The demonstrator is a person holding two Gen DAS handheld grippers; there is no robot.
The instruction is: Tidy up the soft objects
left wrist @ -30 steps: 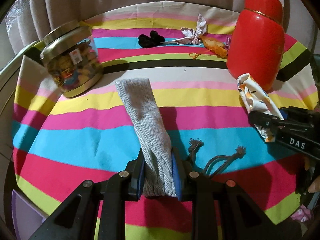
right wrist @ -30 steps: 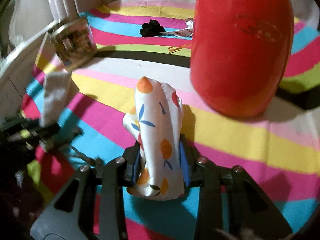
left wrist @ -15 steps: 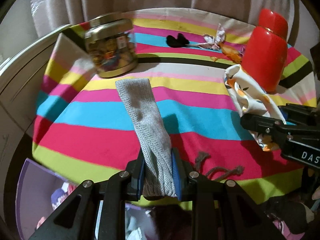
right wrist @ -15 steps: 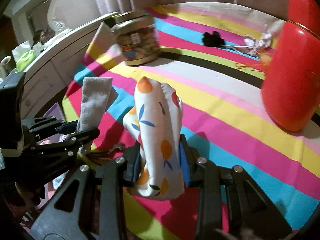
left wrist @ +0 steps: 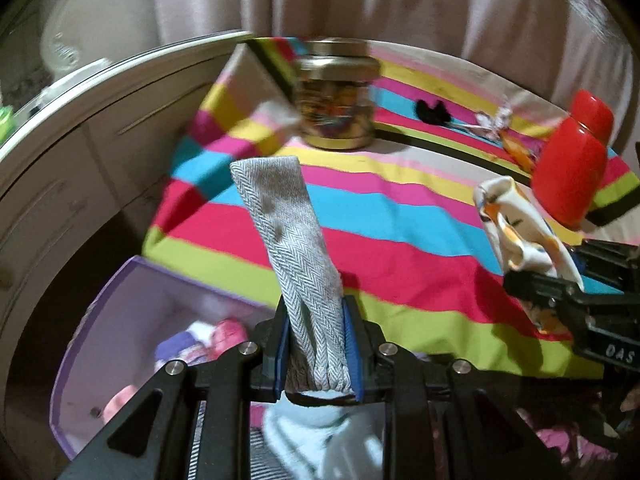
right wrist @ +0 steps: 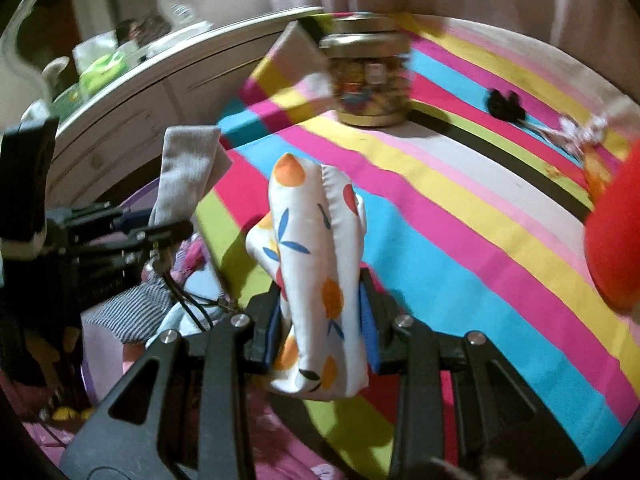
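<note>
A striped table (left wrist: 400, 216) stands before pale curtains, a purple bin (left wrist: 80, 344) below its near edge. The left gripper (left wrist: 316, 344) pinches a limp grey pouch (left wrist: 288, 240) near its bottom; the right gripper (right wrist: 320, 324) clamps a light, squashy fruit-print pouch (right wrist: 316, 256) low down, both over that edge.

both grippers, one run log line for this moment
left gripper: shut on grey pouch | right gripper: shut on fruit-print pouch | purple bin: below left

The right gripper (right wrist: 322, 316) clamps a fruit-print pouch (right wrist: 316, 264) above the striped cloth's (right wrist: 460, 216) edge; the left gripper (right wrist: 156, 220) grips grey fabric (right wrist: 186, 168).
</note>
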